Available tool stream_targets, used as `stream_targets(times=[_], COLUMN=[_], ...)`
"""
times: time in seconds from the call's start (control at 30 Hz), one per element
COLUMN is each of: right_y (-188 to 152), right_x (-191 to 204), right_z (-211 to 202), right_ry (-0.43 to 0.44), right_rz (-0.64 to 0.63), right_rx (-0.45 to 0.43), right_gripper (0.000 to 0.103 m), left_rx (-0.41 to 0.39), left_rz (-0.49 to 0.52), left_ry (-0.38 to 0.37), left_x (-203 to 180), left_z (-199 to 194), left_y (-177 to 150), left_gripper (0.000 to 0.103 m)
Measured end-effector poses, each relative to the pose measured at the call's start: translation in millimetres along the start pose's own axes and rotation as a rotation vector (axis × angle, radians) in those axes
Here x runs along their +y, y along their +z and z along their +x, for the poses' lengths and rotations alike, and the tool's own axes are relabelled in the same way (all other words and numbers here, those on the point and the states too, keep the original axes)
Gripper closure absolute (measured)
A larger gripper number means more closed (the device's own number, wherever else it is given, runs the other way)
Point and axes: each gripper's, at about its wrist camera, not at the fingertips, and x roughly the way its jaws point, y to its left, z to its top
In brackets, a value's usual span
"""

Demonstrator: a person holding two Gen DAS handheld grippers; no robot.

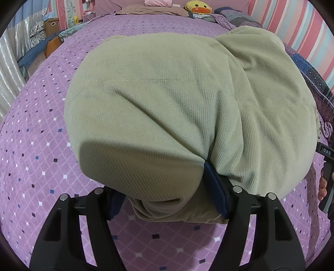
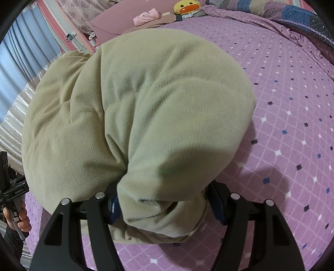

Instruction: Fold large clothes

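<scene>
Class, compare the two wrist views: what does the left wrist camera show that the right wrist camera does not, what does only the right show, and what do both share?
Only the left wrist view shows the cardboard box and the blue cloth off the bed's far left side.

Only the right wrist view shows a dark shadow on the sheet, right of the garment.

Both show the green garment bunched between a gripper's fingers, the purple checked sheet, the yellow duck toy and a pink bundle.

Garment (image 1: pixel 177 104) blocks fwd; bedsheet (image 1: pixel 37 146) open L.
</scene>
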Motion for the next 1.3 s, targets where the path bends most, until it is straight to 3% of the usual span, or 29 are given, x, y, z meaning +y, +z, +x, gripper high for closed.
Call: stream_targets(times=[0.23, 0.6, 0.9, 1.07, 1.3], right_y=[2, 7, 7, -6, -53], right_x=[-2, 2, 38, 60, 71], right_z=[1, -15, -72, -117, -175], right_ry=[0.009, 0.036, 0.028, 0.03, 0.048], right_rz=[0.001, -0.013, -0.127, -0.213, -0.267], right_rx=[0.008, -0.007, -0.098, -0.158, -0.192], right_gripper=[0.036, 0.059, 0.065, 0.065, 0.065], left_rx=[0.004, -0.021, -0.092, -0.129, -0.158], left_rz=[0.004, 0.052, 0.085, 0.085, 0.04], left_ry=[0.004, 0.034, 0.019, 0.019, -0.016], left_x=[-1, -12, -30, -42, -41], left_z=[-2, -28, -83, -115, -173], left_y=[3, 9, 5, -12, -72], left_gripper=[0.036, 0.056, 0.067, 0.07, 0.076])
